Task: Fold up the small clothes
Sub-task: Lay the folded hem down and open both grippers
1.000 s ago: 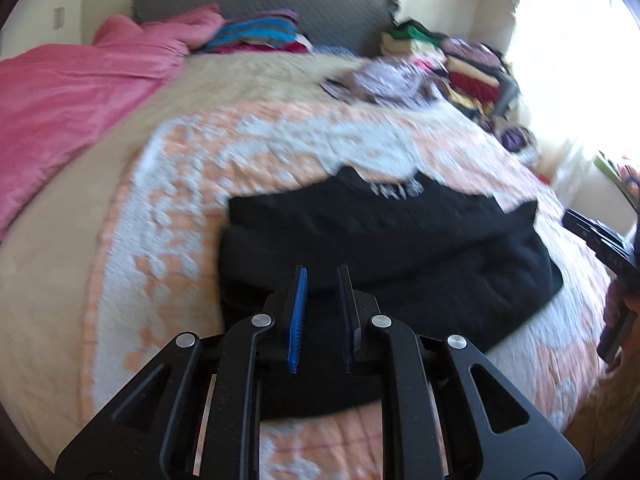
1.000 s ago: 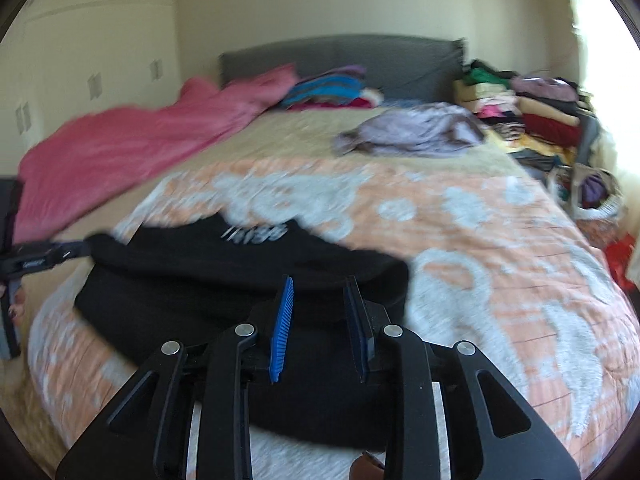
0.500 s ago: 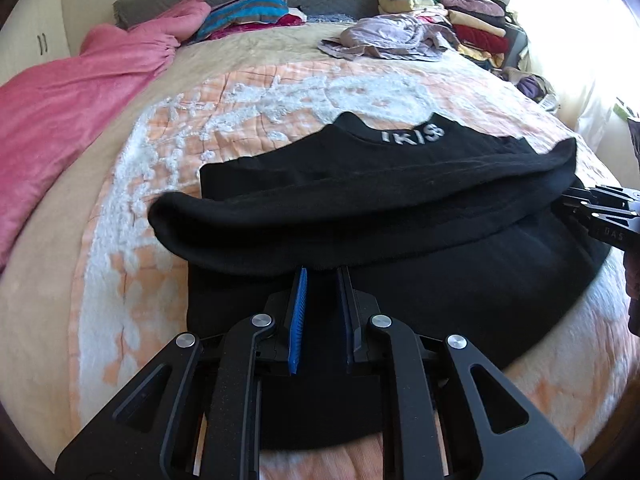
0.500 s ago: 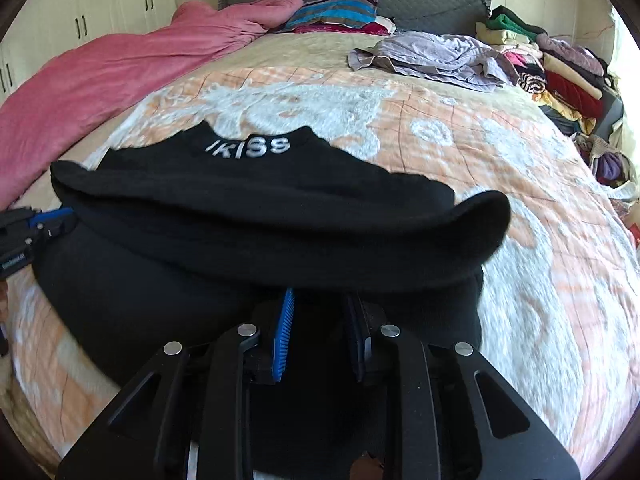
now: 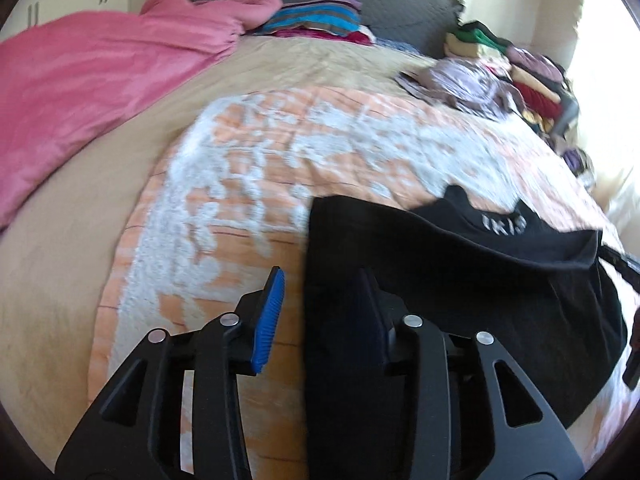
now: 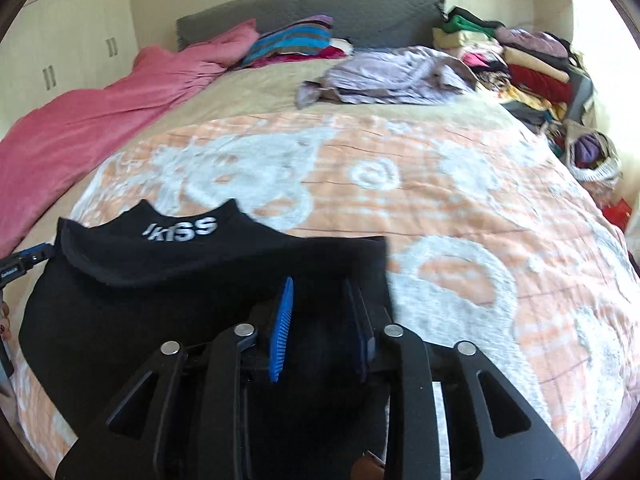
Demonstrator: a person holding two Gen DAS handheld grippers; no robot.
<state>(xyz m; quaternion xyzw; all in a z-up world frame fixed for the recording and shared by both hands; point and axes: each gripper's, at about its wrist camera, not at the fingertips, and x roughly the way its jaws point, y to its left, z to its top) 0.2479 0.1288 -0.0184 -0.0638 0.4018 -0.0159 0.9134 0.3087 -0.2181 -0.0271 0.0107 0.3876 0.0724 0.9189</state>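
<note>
A black garment lies on the bed, long axis running between the grippers; left gripper and right gripper straddle opposite edges, fingers parted, gripping nothing.

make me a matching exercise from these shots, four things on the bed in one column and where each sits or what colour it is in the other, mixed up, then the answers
Things:
1. black garment
2. pink blanket
3. lilac clothes heap
4. striped pillow

Descriptions:
A. against the grey headboard, blue and dark bands
B. crumpled at the far end of the bed, right of centre
C. along the left edge of the bed
D. nearest both grippers, white letters on its collar

Pairs: 1-D, 2-C, 3-B, 4-A
</note>
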